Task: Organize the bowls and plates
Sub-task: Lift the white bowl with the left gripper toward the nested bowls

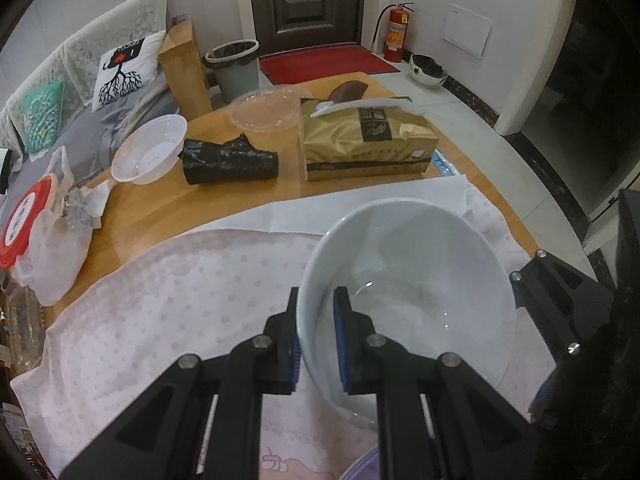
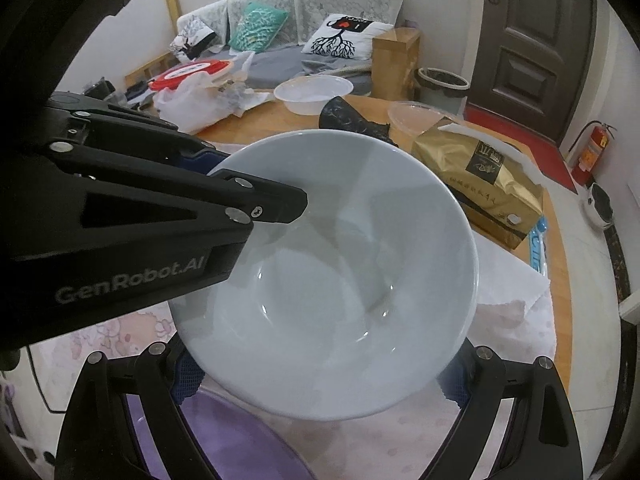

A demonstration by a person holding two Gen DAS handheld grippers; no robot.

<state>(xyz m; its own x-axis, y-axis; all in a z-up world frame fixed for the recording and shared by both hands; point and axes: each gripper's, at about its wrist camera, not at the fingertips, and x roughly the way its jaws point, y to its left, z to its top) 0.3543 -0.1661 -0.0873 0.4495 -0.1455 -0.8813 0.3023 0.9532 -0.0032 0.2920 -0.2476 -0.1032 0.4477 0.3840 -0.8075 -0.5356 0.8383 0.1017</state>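
Black fingers of the left claw [image 1: 316, 340] are pinching the near rim of the white bowl [image 1: 408, 300]: one blue-padded finger is sitting inside the bowl and the other is pressing on the outer wall. The bowl is tilting a little and is being held above the pink dotted cloth [image 1: 180, 300] that is covering the near part of the wooden desk [image 1: 160, 208]. In the right wrist view the same white bowl [image 2: 332, 280] is filling the middle of the picture, and the left claw [image 2: 256, 200] is reaching in from the left side and gripping its rim. The right claw [image 2: 320, 380] is standing spread wide, with one finger on each side of the bowl and below it; I cannot tell if its pads are touching the bowl. Under the bowl, a purple plate [image 2: 224, 444] is lying on the cloth, just beside the left finger of the right claw.

Farther on the desk, a gold tissue pack [image 1: 364, 140] is lying behind the cloth, a black crumpled bag [image 1: 228, 160] is just left of it, and a white plastic bowl [image 1: 148, 148] is standing near the desk's edge. A clear plastic lid [image 1: 264, 108] is resting behind the black bag.
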